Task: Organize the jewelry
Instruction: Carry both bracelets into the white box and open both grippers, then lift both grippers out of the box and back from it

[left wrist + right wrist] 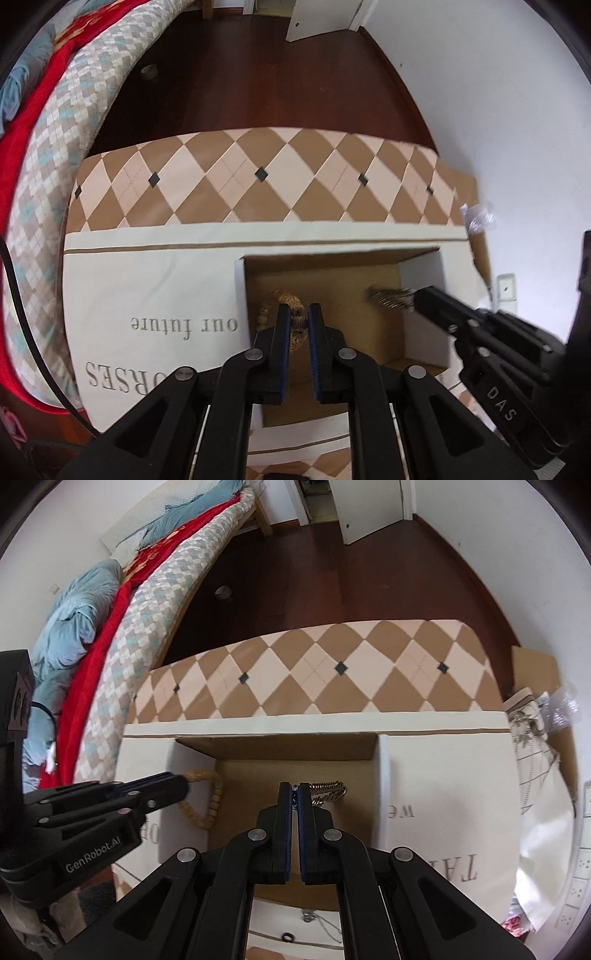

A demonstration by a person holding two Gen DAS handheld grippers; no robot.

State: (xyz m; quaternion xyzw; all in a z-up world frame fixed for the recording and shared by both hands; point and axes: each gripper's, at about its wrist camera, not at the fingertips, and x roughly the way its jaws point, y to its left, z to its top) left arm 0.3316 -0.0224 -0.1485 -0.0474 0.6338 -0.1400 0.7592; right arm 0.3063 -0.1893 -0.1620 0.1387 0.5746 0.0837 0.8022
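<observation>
Both black tongs clamp jewelry over my open brown cardboard box, left gripper pinching tan beaded bracelet, right gripper pinching silver metal chain, ready to drop inside.

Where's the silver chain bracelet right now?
The silver chain bracelet hangs pinched in the right gripper over the open box, right of the beaded bracelet held by the left gripper.

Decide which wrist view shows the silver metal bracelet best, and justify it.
The right wrist view: the silver metal bracelet hangs sharp from the shut right gripper, its links visible above the cardboard compartment. The left wrist view shows it as a blurred streak at that gripper's tip.
</observation>
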